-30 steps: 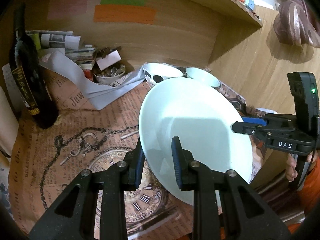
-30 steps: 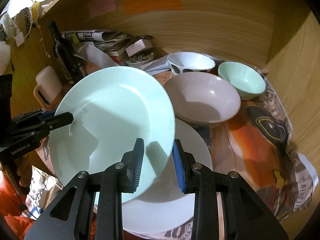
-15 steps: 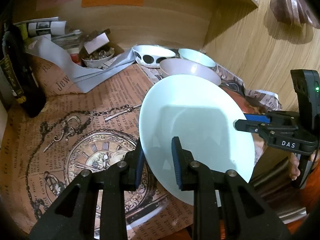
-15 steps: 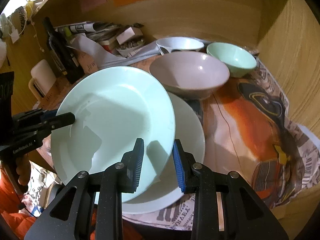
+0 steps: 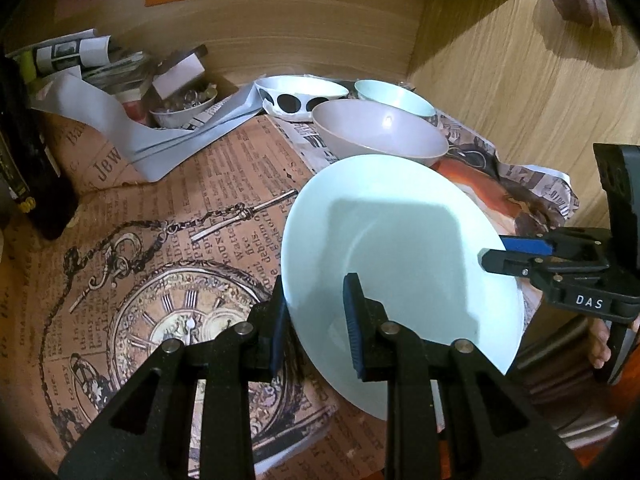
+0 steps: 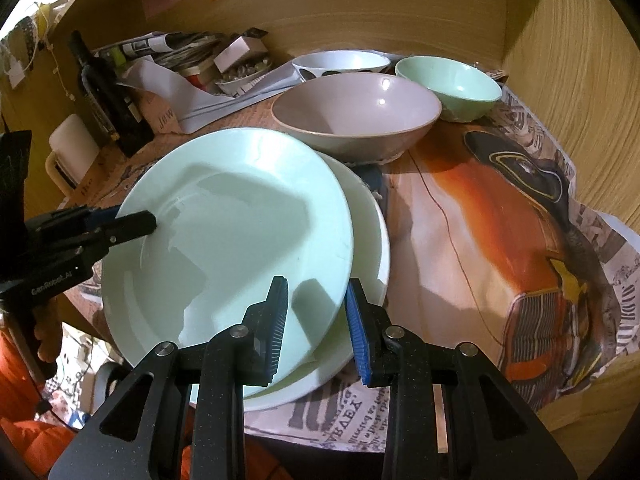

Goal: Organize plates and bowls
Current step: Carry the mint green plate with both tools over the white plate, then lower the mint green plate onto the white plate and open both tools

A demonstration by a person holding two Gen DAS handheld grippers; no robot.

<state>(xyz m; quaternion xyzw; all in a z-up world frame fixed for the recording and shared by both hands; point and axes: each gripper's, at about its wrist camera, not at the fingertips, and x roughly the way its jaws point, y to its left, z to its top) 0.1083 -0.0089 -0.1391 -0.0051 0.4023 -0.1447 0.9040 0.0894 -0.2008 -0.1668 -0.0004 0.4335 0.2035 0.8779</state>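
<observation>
Both tools, left tool (image 5: 316,316) and right tool (image 6: 316,320), are clamped on opposite rims of the mint plate (image 6: 240,232), face up and tilted slightly, over the white plate (image 6: 368,232), bowls (image 6: 356,116) behind it on the tabletop (image 6: 480,220).

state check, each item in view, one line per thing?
mint plate: held at both rims, tilted, over the white plate
white plate: flat on the newspaper, partly covered
left gripper: shut on mint plate
right gripper: shut on mint plate
grey bowl: upright, empty
mint bowl: upright, empty
spotted bowl: upright
dark bottle: standing
</observation>
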